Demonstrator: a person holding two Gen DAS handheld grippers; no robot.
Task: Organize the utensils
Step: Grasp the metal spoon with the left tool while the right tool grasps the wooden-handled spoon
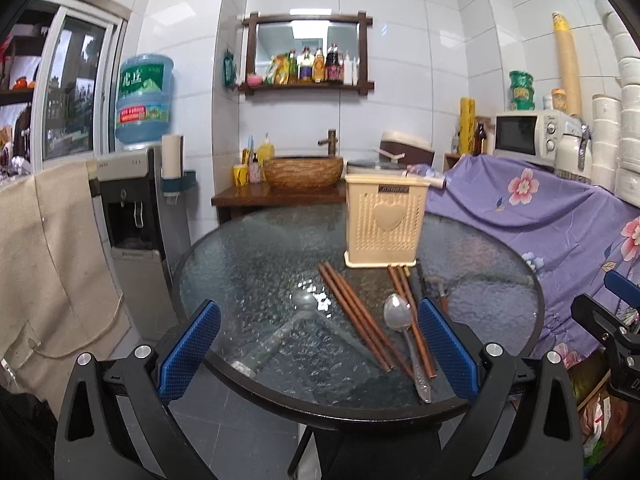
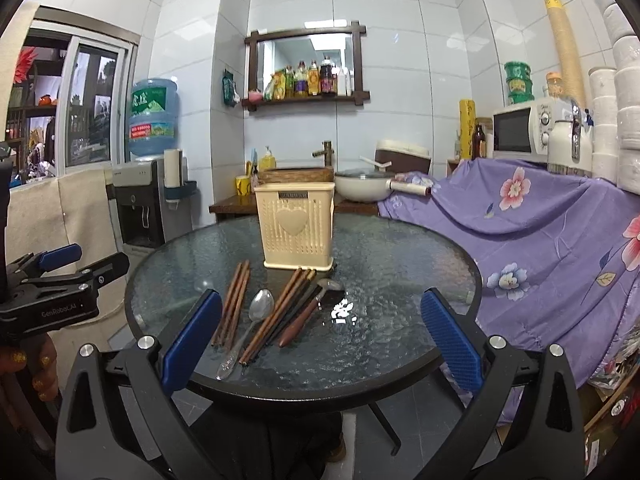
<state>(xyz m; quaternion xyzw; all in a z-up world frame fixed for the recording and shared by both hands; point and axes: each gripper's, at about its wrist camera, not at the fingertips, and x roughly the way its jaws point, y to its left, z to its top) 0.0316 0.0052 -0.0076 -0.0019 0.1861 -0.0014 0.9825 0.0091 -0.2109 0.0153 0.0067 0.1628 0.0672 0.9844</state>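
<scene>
A cream utensil holder [image 1: 386, 222] [image 2: 296, 226] with a heart stands upright on the round glass table [image 1: 260, 264] [image 2: 400, 264]. In front of it lie brown chopsticks [image 1: 358, 318] [image 2: 231, 304], a metal spoon [image 1: 400, 320] [image 2: 256, 312], more chopsticks [image 1: 408, 300] [image 2: 276, 312] and a wooden-handled utensil [image 2: 302, 318]. My left gripper [image 1: 318, 350] is open and empty at the table's near edge. My right gripper [image 2: 320, 340] is open and empty, right of the utensils. The left gripper also shows at the right wrist view's left edge [image 2: 60, 280].
A purple flowered cloth [image 1: 540, 216] [image 2: 540, 232] covers furniture right of the table. A water dispenser [image 1: 136, 208] [image 2: 140, 200] stands at the left. A wooden counter with a basin [image 1: 304, 174] and a pot [image 2: 362, 188] is behind. A microwave [image 2: 520, 130] sits at the back right.
</scene>
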